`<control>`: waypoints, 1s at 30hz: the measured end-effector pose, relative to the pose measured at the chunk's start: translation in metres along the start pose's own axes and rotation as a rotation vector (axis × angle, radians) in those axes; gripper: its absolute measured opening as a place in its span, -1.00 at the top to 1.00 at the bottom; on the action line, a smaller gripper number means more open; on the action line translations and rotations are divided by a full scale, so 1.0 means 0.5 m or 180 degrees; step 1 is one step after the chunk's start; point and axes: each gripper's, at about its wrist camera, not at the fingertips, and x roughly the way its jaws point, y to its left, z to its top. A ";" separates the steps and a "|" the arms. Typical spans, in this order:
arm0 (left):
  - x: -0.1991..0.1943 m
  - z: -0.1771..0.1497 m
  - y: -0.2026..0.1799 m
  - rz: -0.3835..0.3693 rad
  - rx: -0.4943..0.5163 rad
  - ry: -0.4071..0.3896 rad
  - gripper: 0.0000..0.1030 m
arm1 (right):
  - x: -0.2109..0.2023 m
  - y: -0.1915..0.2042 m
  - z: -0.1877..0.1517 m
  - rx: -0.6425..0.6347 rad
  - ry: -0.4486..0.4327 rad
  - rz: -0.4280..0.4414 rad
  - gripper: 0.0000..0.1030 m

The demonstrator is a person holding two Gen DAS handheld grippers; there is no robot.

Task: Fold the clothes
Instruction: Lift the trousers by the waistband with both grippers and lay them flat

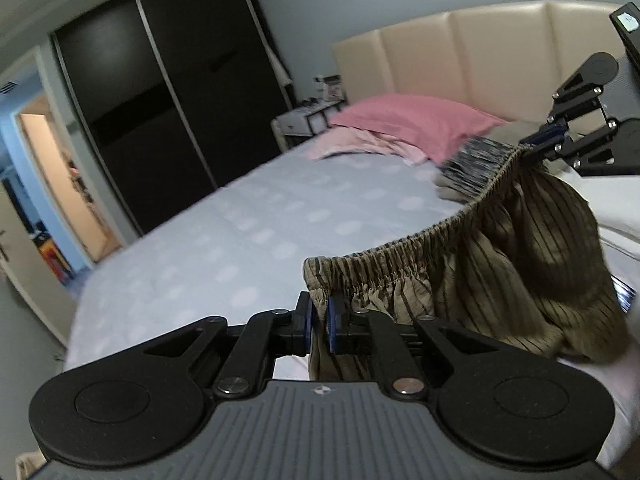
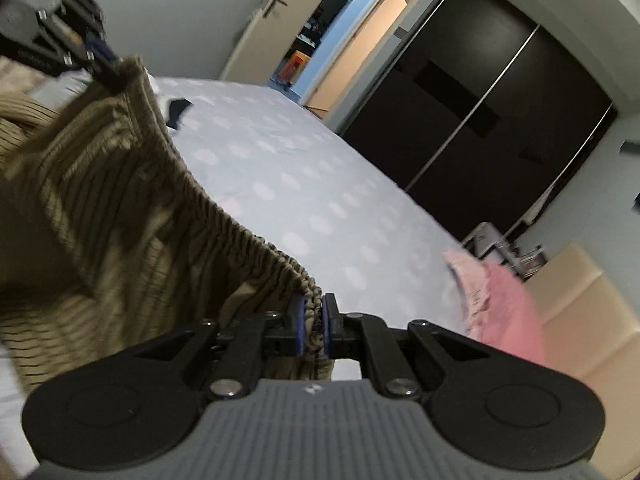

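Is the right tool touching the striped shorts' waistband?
Touching. In the right wrist view the right tool has both pads clamped on the elastic waistband of the olive striped shorts.

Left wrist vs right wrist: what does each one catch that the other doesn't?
Left wrist only: the folded dark patterned garment lying beside the pink pillow, and most of the beige headboard.

Right wrist only: a small dark item on the sheet and the open door with its handle.

Both: the striped olive shorts held up by the elastic waistband, left gripper and right gripper each shut on one end, the dotted bed sheet and the dark wardrobe.
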 end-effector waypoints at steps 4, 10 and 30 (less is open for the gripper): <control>0.034 0.064 0.026 0.0307 -0.0004 -0.0148 0.89 | 0.068 -0.023 0.065 -0.0049 0.0006 -0.0403 0.82; -0.024 0.163 0.052 0.0750 0.0020 -0.0796 0.89 | 0.045 -0.095 0.162 0.0098 -0.0519 -0.1176 0.82; 0.054 -0.260 -0.180 -0.0470 0.0591 0.0424 0.90 | 0.027 0.146 -0.205 -0.0409 0.0130 0.0495 0.82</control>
